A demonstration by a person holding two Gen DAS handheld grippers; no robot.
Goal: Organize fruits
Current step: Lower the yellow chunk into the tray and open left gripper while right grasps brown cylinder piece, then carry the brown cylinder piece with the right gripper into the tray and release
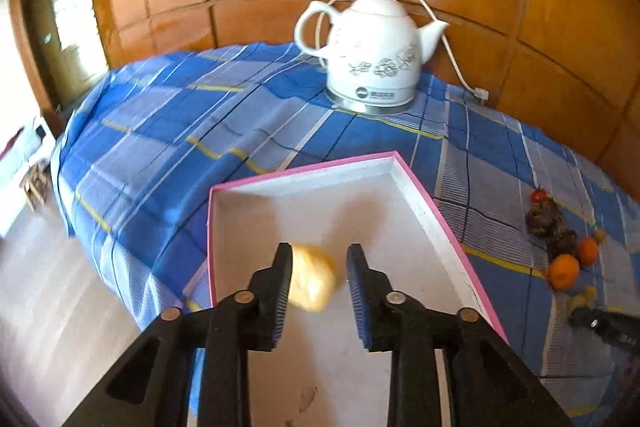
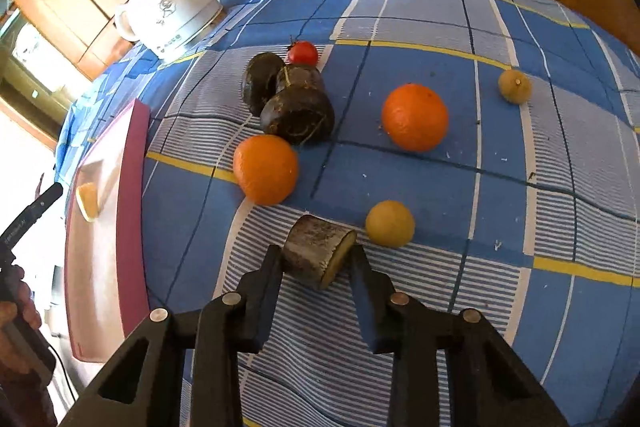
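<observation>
A white tray with a pink rim (image 1: 416, 187) lies on the blue checked cloth. A blurred yellow fruit (image 1: 314, 277) sits in it, between the tips of my open left gripper (image 1: 320, 279), touching neither pad clearly. The tray (image 2: 132, 195) and that fruit (image 2: 89, 202) also show in the right wrist view. My right gripper (image 2: 318, 261) is open around a short cut brown stalk piece (image 2: 318, 251) lying on the cloth. Two oranges (image 2: 266, 169) (image 2: 415, 117), two small yellow fruits (image 2: 390, 223) (image 2: 515, 86), dark brown pieces (image 2: 294, 99) and a red tomato (image 2: 303, 52) lie beyond.
A white electric kettle (image 1: 372, 47) with its cord stands at the back of the table by the wooden wall. The table's left edge drops to the floor (image 1: 40, 307). The left gripper's handle and the hand holding it (image 2: 20, 247) show left of the tray.
</observation>
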